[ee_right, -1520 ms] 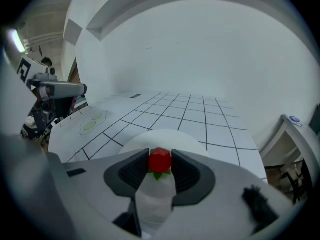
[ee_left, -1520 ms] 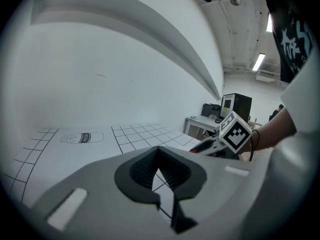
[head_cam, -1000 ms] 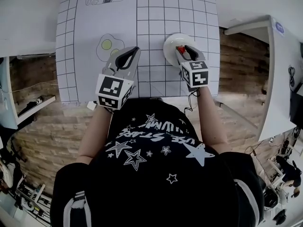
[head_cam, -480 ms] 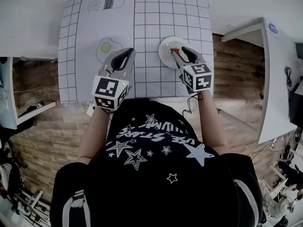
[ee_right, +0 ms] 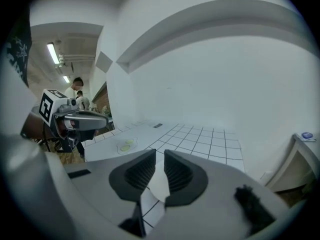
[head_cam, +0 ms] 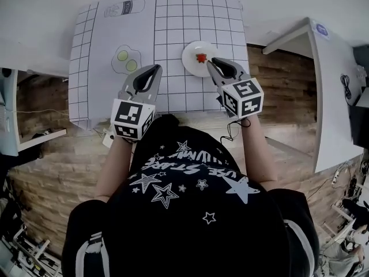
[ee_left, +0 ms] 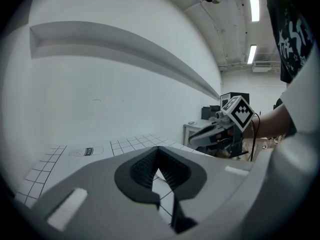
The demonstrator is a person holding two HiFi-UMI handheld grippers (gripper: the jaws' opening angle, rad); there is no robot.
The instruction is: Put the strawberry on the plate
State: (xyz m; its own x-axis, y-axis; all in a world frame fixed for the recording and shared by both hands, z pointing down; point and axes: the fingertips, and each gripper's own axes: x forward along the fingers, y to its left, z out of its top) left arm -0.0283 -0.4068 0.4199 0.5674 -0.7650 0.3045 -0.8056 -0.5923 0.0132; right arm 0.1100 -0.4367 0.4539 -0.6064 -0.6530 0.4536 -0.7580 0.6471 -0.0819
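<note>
Strawberry [head_cam: 200,57] sits on plate [head_cam: 189,55], task looks done. Right gripper [head_cam: 213,62] hangs beside plate, empty jaws just closing to narrow gap. Left gripper [head_cam: 156,68] closed, empty, idle well aside.

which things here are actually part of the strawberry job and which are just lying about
Part of the job: strawberry, lying on the plate; right gripper, fingers just closing further, nothing between them.

Just lying about: grid mat with a fried egg print and a milk print; white side table; left gripper, shut and empty.
</note>
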